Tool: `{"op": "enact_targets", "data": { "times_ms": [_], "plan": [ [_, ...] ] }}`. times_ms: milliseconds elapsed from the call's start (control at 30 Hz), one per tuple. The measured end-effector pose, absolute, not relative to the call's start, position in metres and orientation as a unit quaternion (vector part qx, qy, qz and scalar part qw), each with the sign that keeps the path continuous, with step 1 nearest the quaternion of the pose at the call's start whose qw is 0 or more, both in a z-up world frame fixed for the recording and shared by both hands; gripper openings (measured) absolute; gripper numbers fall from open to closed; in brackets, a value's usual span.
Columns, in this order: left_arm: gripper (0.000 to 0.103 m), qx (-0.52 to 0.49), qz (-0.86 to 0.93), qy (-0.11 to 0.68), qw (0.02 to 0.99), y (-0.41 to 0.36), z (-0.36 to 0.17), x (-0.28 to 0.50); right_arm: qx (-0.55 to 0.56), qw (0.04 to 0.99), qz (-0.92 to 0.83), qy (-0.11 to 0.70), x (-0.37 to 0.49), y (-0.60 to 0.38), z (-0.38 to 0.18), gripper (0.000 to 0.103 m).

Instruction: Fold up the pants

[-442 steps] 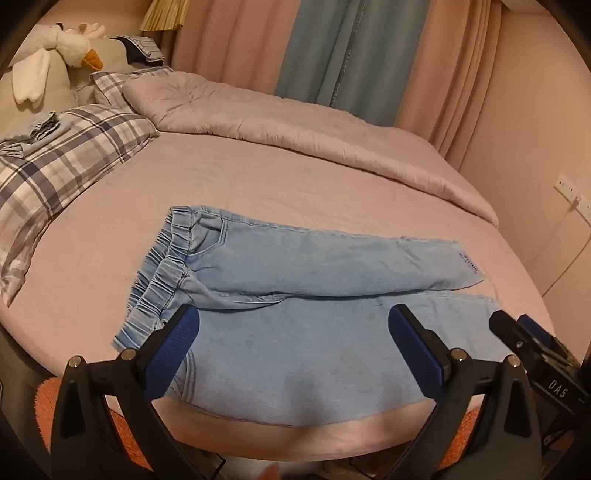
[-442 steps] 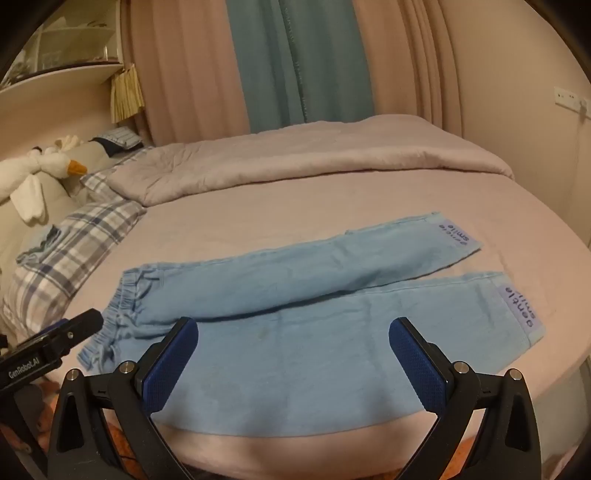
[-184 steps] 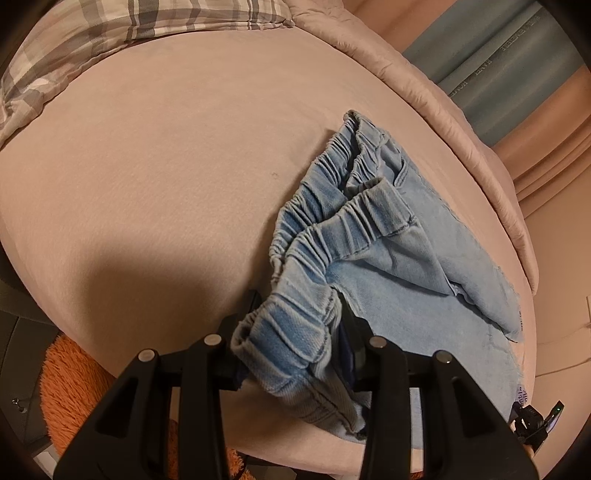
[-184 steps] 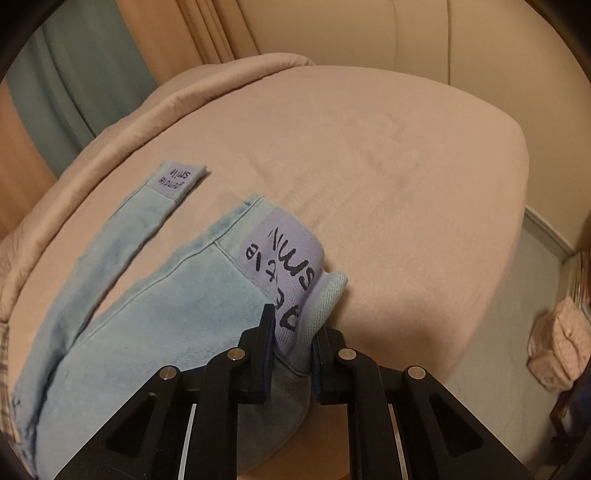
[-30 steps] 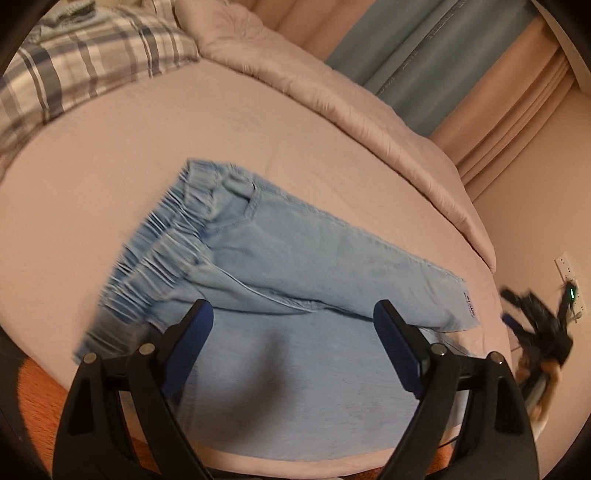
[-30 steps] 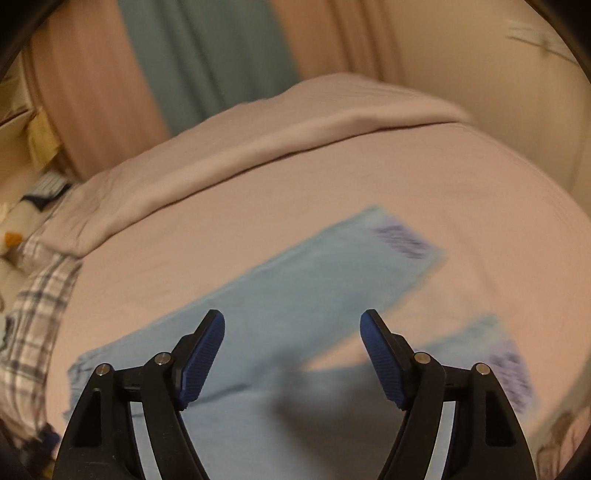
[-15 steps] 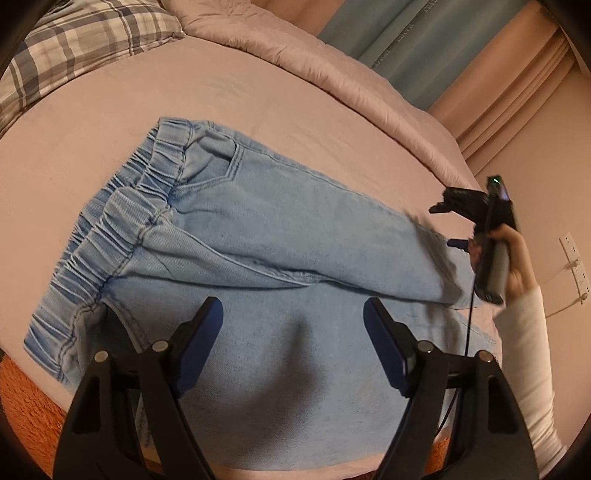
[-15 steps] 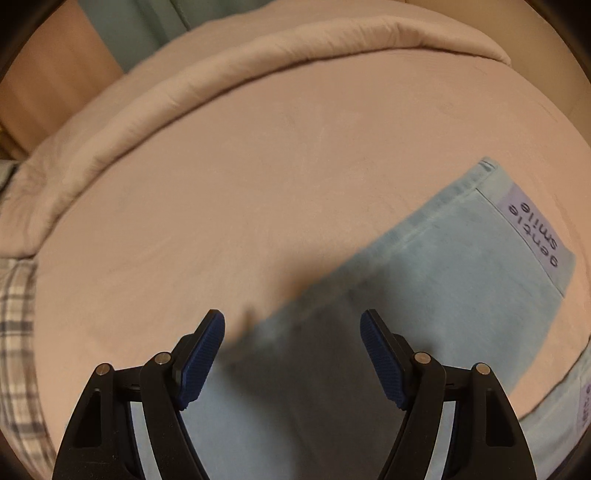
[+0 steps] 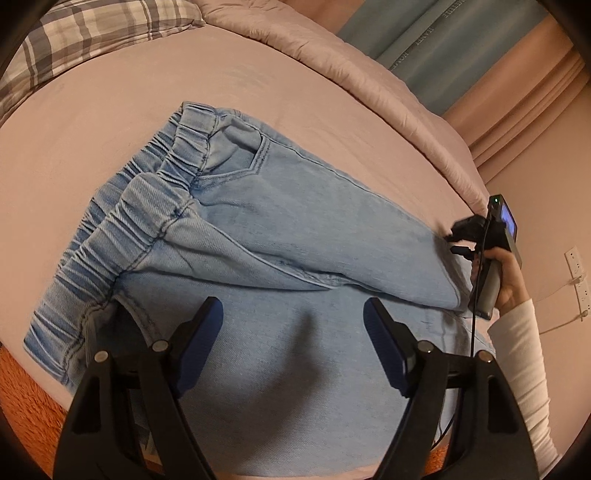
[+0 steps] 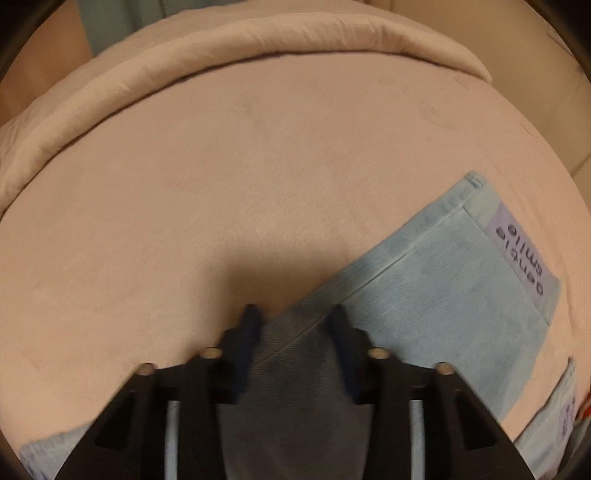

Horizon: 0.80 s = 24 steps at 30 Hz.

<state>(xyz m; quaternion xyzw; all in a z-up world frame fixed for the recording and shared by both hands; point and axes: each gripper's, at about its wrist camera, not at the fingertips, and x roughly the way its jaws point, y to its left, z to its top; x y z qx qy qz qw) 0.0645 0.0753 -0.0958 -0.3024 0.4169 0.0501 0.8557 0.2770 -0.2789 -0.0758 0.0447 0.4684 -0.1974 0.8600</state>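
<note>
Light blue denim pants (image 9: 295, 236) lie flat on the pink bed (image 9: 110, 103), elastic waistband (image 9: 140, 206) at the left, legs running right. My left gripper (image 9: 293, 325) is open and empty, above the near leg. My right gripper (image 10: 293, 317) is low over the far leg (image 10: 443, 291), near its far edge, jaws partly closed with cloth between them but not clamped. The hem label (image 10: 517, 247) lies to its right. The right gripper also shows in the left wrist view (image 9: 476, 240) at the far leg's end.
A folded pink duvet (image 9: 369, 74) runs along the far side of the bed. A plaid pillow (image 9: 92, 33) lies at the head. An orange rug (image 9: 26, 406) is below the near bed edge. Curtains (image 9: 461, 48) and a wall socket (image 9: 574, 258) are beyond.
My left gripper has moved lower and closer over the pants. My right gripper has dropped onto the far leg and its jaws have narrowed around the cloth.
</note>
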Motion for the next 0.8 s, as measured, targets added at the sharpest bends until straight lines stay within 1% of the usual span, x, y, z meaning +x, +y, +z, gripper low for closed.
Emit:
{"op": "enact_targets", "data": {
  "times_ms": [33,67,200,300,400,467,533,600,700,800],
  "plan": [
    [0.078,-0.301,0.050,0.416,0.856,0.075,-0.095,0.064,0.041,0.864,-0.195,0.463,0.271,-0.281,-0.076,0.010],
    [0.078,-0.301,0.050,0.416,0.856,0.074,-0.094,0.064,0.046,0.867,-0.190,0.459,0.266,-0.283,-0.074,0.004],
    [0.078,-0.295,0.051,0.415,0.859,0.069,-0.090,0.062,0.106,0.878,-0.148,0.442,0.236,-0.298,-0.064,0.003],
    [0.078,-0.291,0.053,0.412,0.862,0.065,-0.087,0.058,0.120,0.896,-0.118,0.412,0.205,-0.308,-0.044,0.003],
    [0.078,-0.289,0.049,0.411,0.863,0.060,-0.085,0.057,0.138,0.915,-0.074,0.371,0.156,-0.310,-0.018,0.003],
    [0.078,-0.285,0.048,0.410,0.865,0.056,-0.083,0.057,0.151,0.923,-0.049,0.350,0.141,-0.316,-0.010,0.003],
    [0.078,-0.282,0.046,0.408,0.867,0.053,-0.082,0.058,0.167,0.929,-0.017,0.329,0.104,-0.319,-0.005,0.003],
    [0.078,-0.278,0.047,0.407,0.869,0.051,-0.081,0.060,0.174,0.934,-0.008,0.311,0.071,-0.319,-0.010,0.003],
    [0.078,-0.275,0.048,0.409,0.869,0.050,-0.081,0.065,0.183,0.936,-0.015,0.301,0.049,-0.323,-0.026,0.003],
    [0.075,-0.278,0.042,0.408,0.868,0.049,-0.080,0.074,0.176,0.932,-0.028,0.317,0.054,-0.328,-0.044,0.003]
  ]
}}
